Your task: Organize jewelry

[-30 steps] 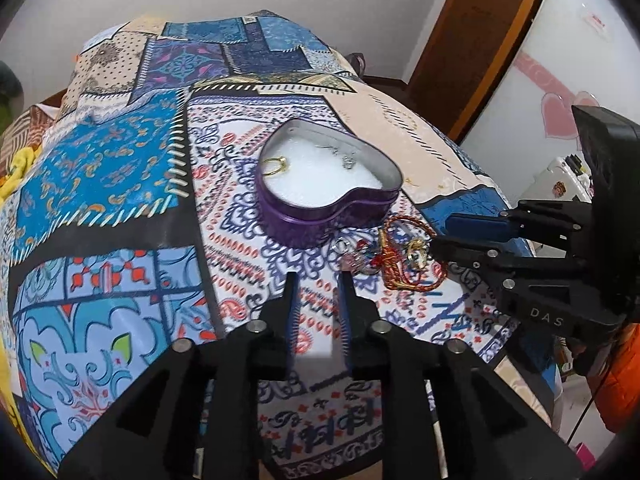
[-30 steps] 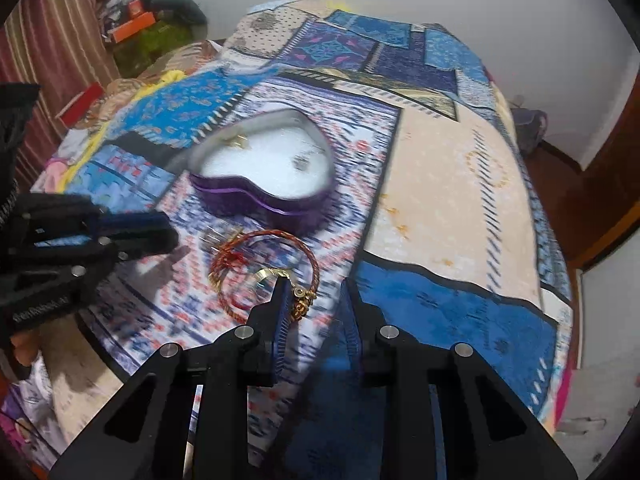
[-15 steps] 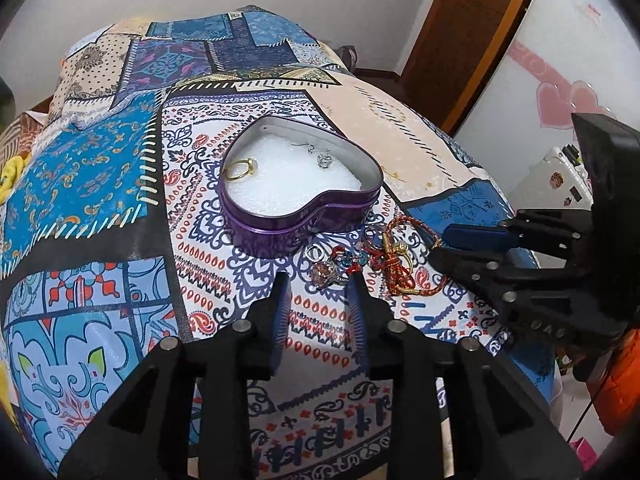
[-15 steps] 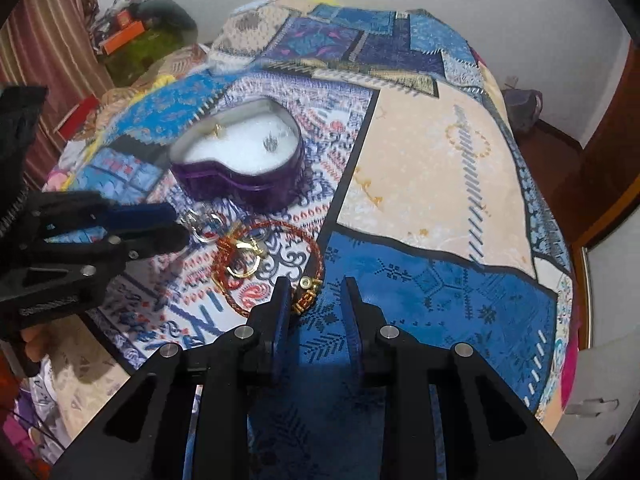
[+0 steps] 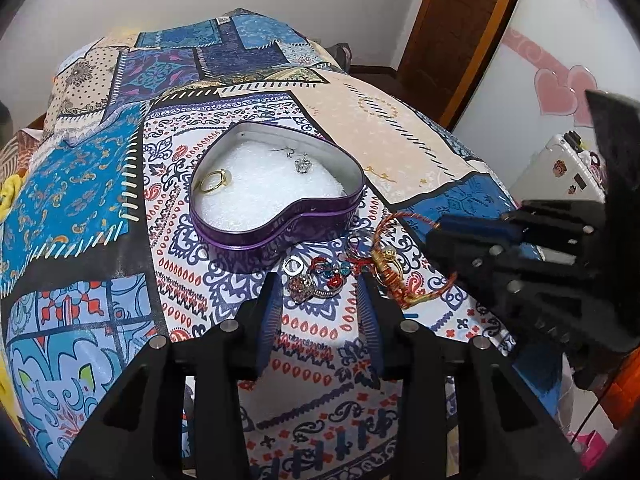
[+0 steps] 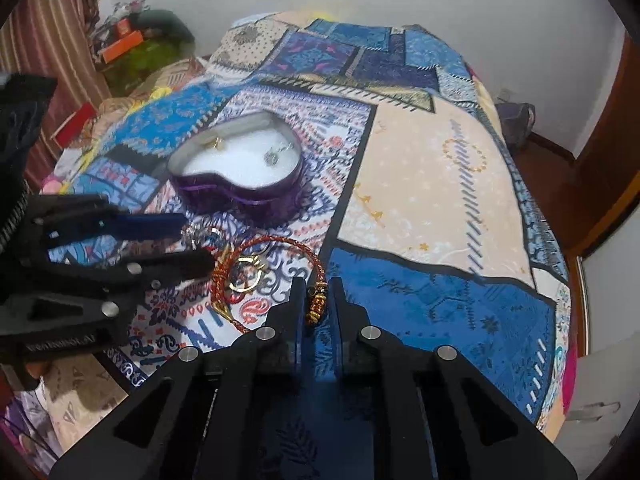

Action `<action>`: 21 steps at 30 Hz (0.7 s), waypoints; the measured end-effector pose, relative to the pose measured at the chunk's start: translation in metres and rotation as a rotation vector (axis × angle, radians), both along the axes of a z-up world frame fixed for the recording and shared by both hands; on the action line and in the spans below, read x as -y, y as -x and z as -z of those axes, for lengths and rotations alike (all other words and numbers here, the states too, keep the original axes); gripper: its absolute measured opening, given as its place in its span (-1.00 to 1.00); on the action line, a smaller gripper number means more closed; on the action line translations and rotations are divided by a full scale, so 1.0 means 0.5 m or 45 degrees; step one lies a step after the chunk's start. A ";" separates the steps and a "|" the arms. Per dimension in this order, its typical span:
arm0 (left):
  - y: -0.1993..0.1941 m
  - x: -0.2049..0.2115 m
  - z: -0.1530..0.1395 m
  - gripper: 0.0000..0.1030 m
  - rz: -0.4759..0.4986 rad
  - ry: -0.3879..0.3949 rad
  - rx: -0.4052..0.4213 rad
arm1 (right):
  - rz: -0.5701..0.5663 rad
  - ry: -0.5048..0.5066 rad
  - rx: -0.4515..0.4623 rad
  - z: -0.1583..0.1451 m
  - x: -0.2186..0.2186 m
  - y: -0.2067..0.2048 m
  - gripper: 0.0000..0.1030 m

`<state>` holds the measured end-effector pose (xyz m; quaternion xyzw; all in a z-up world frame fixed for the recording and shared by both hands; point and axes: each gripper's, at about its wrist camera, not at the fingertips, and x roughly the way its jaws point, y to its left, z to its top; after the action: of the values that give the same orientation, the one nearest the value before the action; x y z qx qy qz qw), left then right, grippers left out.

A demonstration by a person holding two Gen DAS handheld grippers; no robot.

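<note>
Heart-shaped purple tin (image 5: 280, 236), white foam lining (image 5: 260, 196)

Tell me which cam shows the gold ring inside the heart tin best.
Left wrist: the gold ring lies sharp and unobstructed on the white padding in the heart tin. In the right wrist view the ring is only a small, blurred glint near the tin's far rim.

I've got open quilt (image 5: 100, 208) to the left of the heart tin (image 5: 280, 236) and a wide bare stretch to its right, easy passage. Tight spot is in front of the tin: jewelry pile (image 5: 320, 276) sits just beside its wall, with my left gripper (image 5: 320, 300) and right gripper (image 6: 316, 300) both crowding in there near each other. The tin's interior is mostly free; gold ring (image 5: 214, 180) and earring (image 5: 302, 164) sit near the walls.
</note>
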<state>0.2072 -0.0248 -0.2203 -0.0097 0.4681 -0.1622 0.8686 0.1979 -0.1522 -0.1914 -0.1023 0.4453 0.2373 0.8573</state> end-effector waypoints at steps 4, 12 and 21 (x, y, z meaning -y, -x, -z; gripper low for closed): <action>-0.004 0.004 0.002 -0.26 -0.005 -0.013 -0.001 | 0.019 -0.022 0.023 -0.015 0.015 0.001 -0.81; 0.004 0.005 0.001 -0.39 -0.003 -0.040 0.029 | 0.057 -0.053 0.034 -0.030 0.041 0.000 -0.81; 0.025 0.006 -0.013 -0.79 0.013 -0.029 0.060 | 0.075 -0.063 0.032 -0.035 0.051 0.007 -0.81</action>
<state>0.1946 -0.0276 -0.2137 0.0064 0.4492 -0.1617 0.8787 0.1944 -0.1775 -0.1739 -0.0711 0.4314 0.2217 0.8716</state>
